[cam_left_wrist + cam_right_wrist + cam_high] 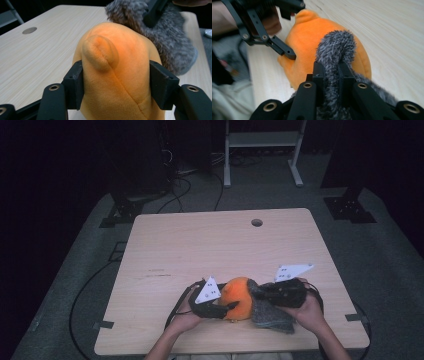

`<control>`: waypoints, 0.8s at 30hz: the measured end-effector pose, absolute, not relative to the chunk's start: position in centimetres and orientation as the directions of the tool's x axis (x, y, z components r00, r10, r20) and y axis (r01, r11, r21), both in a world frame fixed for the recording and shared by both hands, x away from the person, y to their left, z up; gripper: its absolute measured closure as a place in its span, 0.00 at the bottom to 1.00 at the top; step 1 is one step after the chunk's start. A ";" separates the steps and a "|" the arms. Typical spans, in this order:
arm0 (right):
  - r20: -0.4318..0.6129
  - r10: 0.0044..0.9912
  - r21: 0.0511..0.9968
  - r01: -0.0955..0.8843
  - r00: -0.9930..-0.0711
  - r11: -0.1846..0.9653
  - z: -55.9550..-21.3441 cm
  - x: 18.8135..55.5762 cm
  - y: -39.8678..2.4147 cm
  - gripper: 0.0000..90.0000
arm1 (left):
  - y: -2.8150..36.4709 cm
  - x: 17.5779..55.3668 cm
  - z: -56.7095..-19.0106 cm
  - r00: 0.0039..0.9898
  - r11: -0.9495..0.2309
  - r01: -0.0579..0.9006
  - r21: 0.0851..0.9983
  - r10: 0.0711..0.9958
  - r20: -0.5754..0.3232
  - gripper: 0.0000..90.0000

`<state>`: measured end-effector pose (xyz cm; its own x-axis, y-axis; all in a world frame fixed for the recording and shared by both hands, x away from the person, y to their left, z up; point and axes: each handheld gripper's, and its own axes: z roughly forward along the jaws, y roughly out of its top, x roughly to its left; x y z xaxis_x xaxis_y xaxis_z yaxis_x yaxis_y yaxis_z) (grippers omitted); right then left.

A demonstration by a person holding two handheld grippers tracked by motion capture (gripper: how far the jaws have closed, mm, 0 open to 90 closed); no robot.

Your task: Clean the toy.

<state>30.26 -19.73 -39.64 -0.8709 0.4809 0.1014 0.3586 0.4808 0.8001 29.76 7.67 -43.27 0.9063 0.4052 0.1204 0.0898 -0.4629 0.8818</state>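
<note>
Jaws first: the left gripper has its two black pads pressed against the sides of the orange plush body, one on each flank, and the fabric bulges a little between them, so it grips the toy. The right gripper is clamped tight on a fold of the grey furry cover, which stands up in a tuft between its narrow jaws.

From largest to smallest, the pale wooden worktop carries everything, and most of it lies bare, with a round cable hole near its far edge. The plush toy sits close to the near edge, a little right of the middle, between the person's two hands. Its orange body is a rounded lump with a small ear-like flap on top. The grey furry piece drapes over the side of the orange body nearest the right gripper and trails down onto the worktop towards the near right corner.

As for progress, the work looks like drawing the grey cover over the orange body, or peeling it off; I cannot tell which. Either way it seems about midway: both grips are set and most of the orange body is bare, with only one side under the fur. What is left is the pull itself, with the left gripper steadying the body.
</note>
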 end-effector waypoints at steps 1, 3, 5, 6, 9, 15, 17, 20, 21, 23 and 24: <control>0.093 0.480 0.798 0.354 -0.872 0.488 -39.8 30.3 -19.6 0.88 | 7.9 29.8 -43.4 0.907 -0.459 0.095 0.883 0.406 0.113 0.41; 0.099 0.491 0.785 0.371 -0.866 0.496 -40.2 30.4 -19.9 0.88 | 8.2 29.9 -43.6 0.906 -0.450 0.108 0.886 0.411 0.099 0.40; 0.090 0.509 0.765 0.386 -0.856 0.515 -40.9 30.7 -20.6 0.88 | 8.3 30.1 -43.7 0.906 -0.436 0.122 0.892 0.416 0.079 0.39; 0.104 0.524 0.747 0.414 -0.845 0.520 -41.5 30.9 -21.2 0.88 | 8.3 30.1 -43.7 0.907 -0.433 0.122 0.893 0.415 0.077 0.39; 0.149 0.525 0.760 0.437 -0.838 0.481 -41.5 31.1 -21.9 0.88 | 7.9 30.0 -43.7 0.907 -0.446 0.104 0.889 0.410 0.100 0.39; 0.110 0.459 0.817 0.343 -0.881 0.463 -38.9 30.8 -19.8 0.88 | 7.3 29.3 -43.6 0.911 -0.476 0.050 0.878 0.381 0.155 0.39; 0.121 0.466 0.806 0.360 -0.877 0.469 -39.5 31.3 -19.8 0.88 | 7.6 29.4 -43.7 0.913 -0.465 0.064 0.883 0.385 0.136 0.39; 0.163 0.488 0.783 0.414 -0.857 0.464 -40.8 32.0 -20.8 0.88 | 8.0 29.7 -43.8 0.915 -0.455 0.089 0.886 0.389 0.108 0.38; 0.181 0.501 0.773 0.438 -0.846 0.460 -41.1 32.1 -21.3 0.88 | 8.0 29.7 -43.8 0.915 -0.452 0.092 0.887 0.390 0.103 0.38; 0.184 0.519 0.759 0.456 -0.835 0.464 -41.2 31.9 -21.7 0.88 | 7.8 29.6 -43.8 0.916 -0.455 0.084 0.887 0.386 0.111 0.37; 0.187 0.513 0.767 0.451 -0.838 0.456 -41.0 31.7 -21.6 0.88 | 7.7 29.6 -43.8 0.917 -0.461 0.074 0.884 0.381 0.121 0.37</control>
<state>31.74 -21.61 -40.97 -0.8376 0.5131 0.1874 0.4511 0.4561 0.7671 29.56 7.70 -43.84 0.9167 0.3806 0.1214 0.0744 -0.4613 0.8841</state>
